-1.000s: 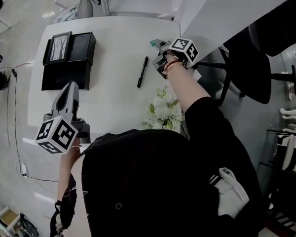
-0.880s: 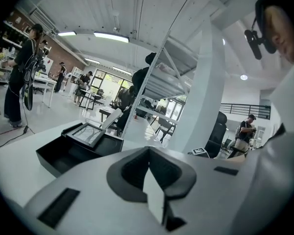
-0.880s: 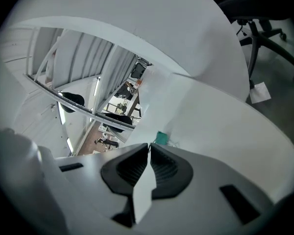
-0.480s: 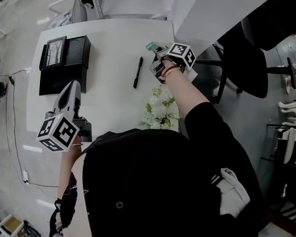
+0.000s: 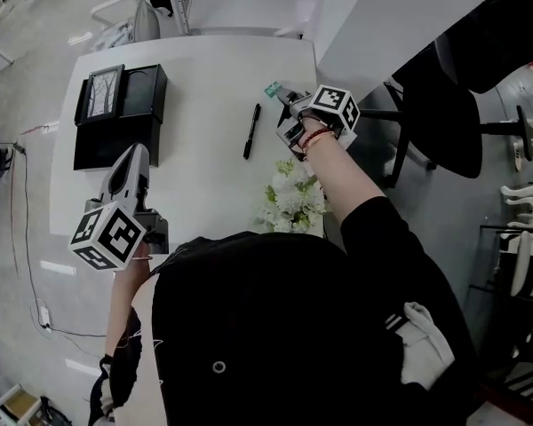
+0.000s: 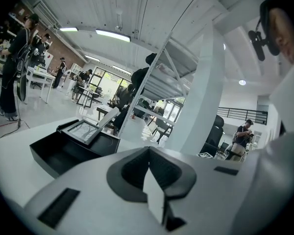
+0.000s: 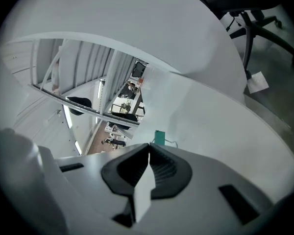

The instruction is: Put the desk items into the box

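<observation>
**Head view.** White desk (image 5: 204,60), with a black box (image 5: 115,140) lying open at its far-left part. A picture frame (image 5: 105,90) is already resting in the far section of the box. Three things are lying loose:
- a black pen (image 5: 251,131) at mid-desk
- a small green item (image 5: 273,89) close to the far-right edge
- a white flower bunch (image 5: 289,198) at the near edge

The right gripper (image 5: 284,102) is pointing at the green item. The left gripper (image 5: 135,151) is hovering just near of the box, touching nothing.

Likely trouble: the green item is sitting so near the desk edge that a nudge could send it off. The person's forearm is also passing just beside the flowers, so a sweep toward the box might drag them.

**Left gripper view.** The left gripper (image 6: 148,148) is showing its jaws pressed together at the tips, clenched on nothing. The box (image 6: 54,153) is lying ahead and to the left, well apart, its near section bare. Little risk here while this gripper is idling.

**Right gripper view.** The right gripper (image 7: 148,145) is likewise clamped tight on air, with no gap between the pads. The green item (image 7: 159,137) is sitting just beyond the tips, untouched.

Judgement: unless the jaws are parted first, any advance would be pushing the item rather than taking it. That would be pushing it toward the edge, and its small size is leaving little margin.
</observation>
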Demonstrator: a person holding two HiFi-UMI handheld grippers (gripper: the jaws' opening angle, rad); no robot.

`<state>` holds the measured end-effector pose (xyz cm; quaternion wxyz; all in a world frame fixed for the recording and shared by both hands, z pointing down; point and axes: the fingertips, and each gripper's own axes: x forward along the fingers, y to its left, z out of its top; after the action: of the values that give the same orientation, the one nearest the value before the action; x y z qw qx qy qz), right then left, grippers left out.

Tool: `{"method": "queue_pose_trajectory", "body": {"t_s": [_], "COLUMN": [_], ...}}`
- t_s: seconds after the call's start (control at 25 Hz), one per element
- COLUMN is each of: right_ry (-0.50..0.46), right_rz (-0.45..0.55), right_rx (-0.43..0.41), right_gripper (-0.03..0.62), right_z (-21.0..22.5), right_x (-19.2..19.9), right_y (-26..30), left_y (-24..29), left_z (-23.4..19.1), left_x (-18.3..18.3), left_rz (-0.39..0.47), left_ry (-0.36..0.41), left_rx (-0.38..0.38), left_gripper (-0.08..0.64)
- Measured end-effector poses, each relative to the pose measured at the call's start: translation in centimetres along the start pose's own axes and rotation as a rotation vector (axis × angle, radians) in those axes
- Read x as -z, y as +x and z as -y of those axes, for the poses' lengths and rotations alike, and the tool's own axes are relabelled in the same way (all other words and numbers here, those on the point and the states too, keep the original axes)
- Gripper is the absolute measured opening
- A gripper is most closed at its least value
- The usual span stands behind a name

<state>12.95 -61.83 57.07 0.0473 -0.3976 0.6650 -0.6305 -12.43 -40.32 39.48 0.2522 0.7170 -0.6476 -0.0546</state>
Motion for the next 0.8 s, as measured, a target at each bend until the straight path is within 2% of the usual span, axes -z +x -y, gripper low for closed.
{"method": "queue_pose_trajectory", "body": {"t_s": [0.28, 0.56, 0.8], "right_ry": [-0.014, -0.041, -0.072], "right_rz": [-0.034, -0.096, -0.15], "right_rx": [-0.163, -0.343, -0.437], "right_gripper": [0.011, 0.011, 0.011], "right_z": [-5.8, -13.1, -17.1], "right_x": [1.8, 6.2, 10.6], "right_y": [-2.0, -4.5, -6.2], "left_y": [-0.2, -1.3, -3.3], "left_z": [0.4, 0.7, 0.6], "left_x": [-0.1, -0.5, -0.6], "left_rz": [0.012, 0.042, 0.049], "left_ry": [-0.002, -0.004, 0.005], "left_rx": [0.015, 0.022, 0.011], "left_gripper": [0.011, 0.011, 0.011]}}
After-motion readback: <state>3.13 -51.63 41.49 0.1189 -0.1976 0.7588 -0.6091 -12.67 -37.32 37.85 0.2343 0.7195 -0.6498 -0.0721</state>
